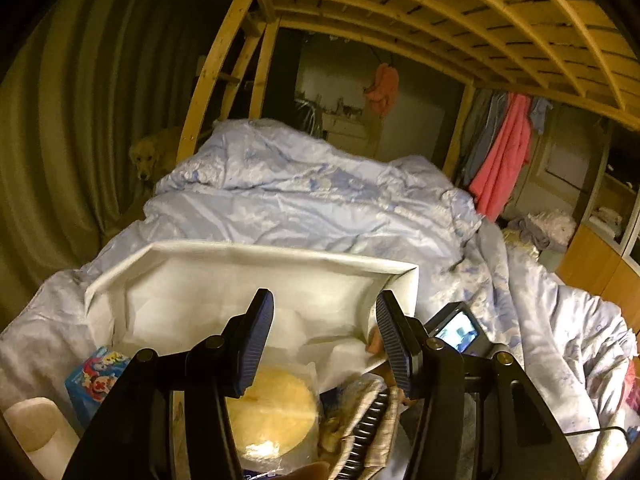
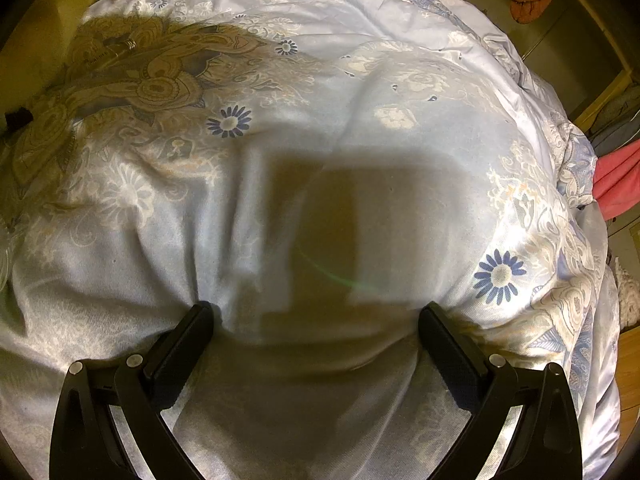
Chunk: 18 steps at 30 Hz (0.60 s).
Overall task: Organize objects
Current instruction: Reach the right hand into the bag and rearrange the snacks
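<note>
Grippers (image 1: 324, 320) (image 2: 316, 320) agape over quilt (image 2: 320, 140)

No text is showing legibly anywhere; the blue cartoon-printed packet (image 1: 96, 376) is carrying colourful figures, but its lettering is staying too blurred to read.

A pale blue duvet (image 2: 320, 128) is printed with dark blue daisies and cream floral scrolls. A white box (image 1: 240, 292) is seen at 6 o'clock of the left wrist view, a pale yellow disc (image 1: 272, 408) below it. A pink garment (image 1: 504, 152) is hung at 3 o'clock, beneath yellow wooden slats (image 1: 460, 12).
</note>
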Each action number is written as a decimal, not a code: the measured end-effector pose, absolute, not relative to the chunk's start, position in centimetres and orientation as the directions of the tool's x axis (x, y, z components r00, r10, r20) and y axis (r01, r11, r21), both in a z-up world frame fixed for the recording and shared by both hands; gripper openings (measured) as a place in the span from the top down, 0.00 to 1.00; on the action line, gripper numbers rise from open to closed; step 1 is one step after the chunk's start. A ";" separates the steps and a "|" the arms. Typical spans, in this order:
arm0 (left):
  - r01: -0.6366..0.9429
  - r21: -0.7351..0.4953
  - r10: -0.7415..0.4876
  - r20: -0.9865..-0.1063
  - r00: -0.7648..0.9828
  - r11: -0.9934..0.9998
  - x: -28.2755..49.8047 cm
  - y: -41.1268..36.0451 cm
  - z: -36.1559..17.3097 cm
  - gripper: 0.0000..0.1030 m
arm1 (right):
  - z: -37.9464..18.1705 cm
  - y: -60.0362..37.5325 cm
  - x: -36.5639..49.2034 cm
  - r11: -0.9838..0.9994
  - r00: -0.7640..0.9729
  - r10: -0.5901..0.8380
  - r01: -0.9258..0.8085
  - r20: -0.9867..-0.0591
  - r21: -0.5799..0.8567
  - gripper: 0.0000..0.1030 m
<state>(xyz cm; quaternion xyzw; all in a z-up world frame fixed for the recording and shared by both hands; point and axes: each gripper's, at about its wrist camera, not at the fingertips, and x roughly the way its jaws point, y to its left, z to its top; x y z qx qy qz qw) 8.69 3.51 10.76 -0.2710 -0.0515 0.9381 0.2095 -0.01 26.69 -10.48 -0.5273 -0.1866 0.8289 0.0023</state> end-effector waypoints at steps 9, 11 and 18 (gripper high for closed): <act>-0.339 -0.215 0.401 -0.537 -0.742 -0.916 7.7 3.8 9.7 0.49 | -10.5 26.6 0.0 -0.930 -0.444 0.202 0.192 -0.873 -0.312 0.00; -0.333 -0.212 0.394 -0.544 -0.741 -0.919 7.7 3.7 9.5 0.49 | -10.2 26.9 0.0 -0.935 -0.456 0.189 0.188 -0.870 -0.301 0.00; -0.326 -0.234 0.401 -0.537 -0.742 -0.916 7.8 3.1 9.7 0.49 | -10.3 26.9 -0.2 -0.924 -0.456 0.210 0.196 -0.865 -0.328 0.00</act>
